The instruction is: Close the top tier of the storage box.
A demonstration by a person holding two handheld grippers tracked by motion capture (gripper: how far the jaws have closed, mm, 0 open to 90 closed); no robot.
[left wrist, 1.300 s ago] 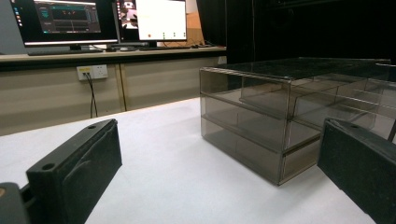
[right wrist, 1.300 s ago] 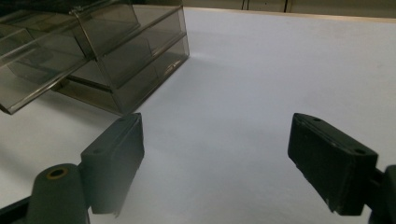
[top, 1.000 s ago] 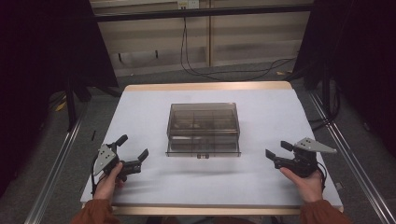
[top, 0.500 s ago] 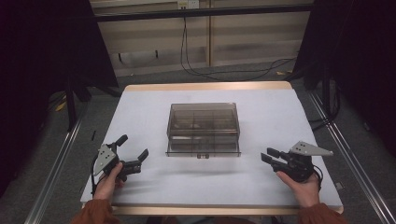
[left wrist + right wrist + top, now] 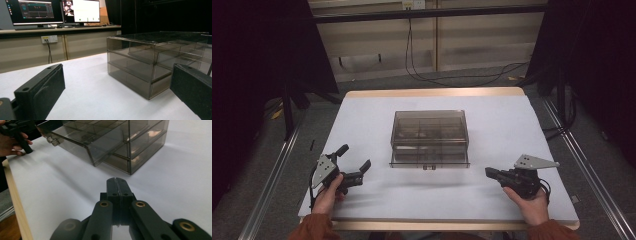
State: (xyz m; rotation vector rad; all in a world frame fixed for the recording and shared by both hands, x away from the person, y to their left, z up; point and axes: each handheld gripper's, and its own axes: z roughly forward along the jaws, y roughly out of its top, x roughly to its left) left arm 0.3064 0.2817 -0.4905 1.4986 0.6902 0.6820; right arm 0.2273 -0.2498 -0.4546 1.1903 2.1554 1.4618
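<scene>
A white-covered worktop point(image 5: 362, 120) with a light wooden rim, seen from the person's side, with one smoky transparent drawer box point(image 5: 430, 137) standing in the middle of it.

Near the front left corner of the worktop, the person's left hand point(image 5: 328, 195) holds the left gripper point(image 5: 356, 165) low over the surface, its jaws spread wide with nothing between them. It points toward the box from the side and stands well apart from it. In the left gripper view the near corner of the box shows between the two black pads, farther off, so the gripper looks parked and ready rather than at work.

At the centre, the drawer box has stacked clear trays with dividers inside. Its bottom drawer point(image 5: 430, 162) stands pulled a little out toward the front edge, with a small metal knob point(image 5: 429, 168) at the middle of its face. It looks empty, though the tinted plastic makes that hard to confirm.

Near the front right corner, the right hand point(image 5: 532, 202) holds the right gripper point(image 5: 488, 172) level, aimed leftward at the drawer's front. Its jaws have just closed and now meet flat together on nothing, as the right gripper view shows. The tip lies near the drawer's right corner but short of it, not touching. Closed jaws make a single blunt tip, likely meant for nudging the drawer rather than pinching the knob.
</scene>
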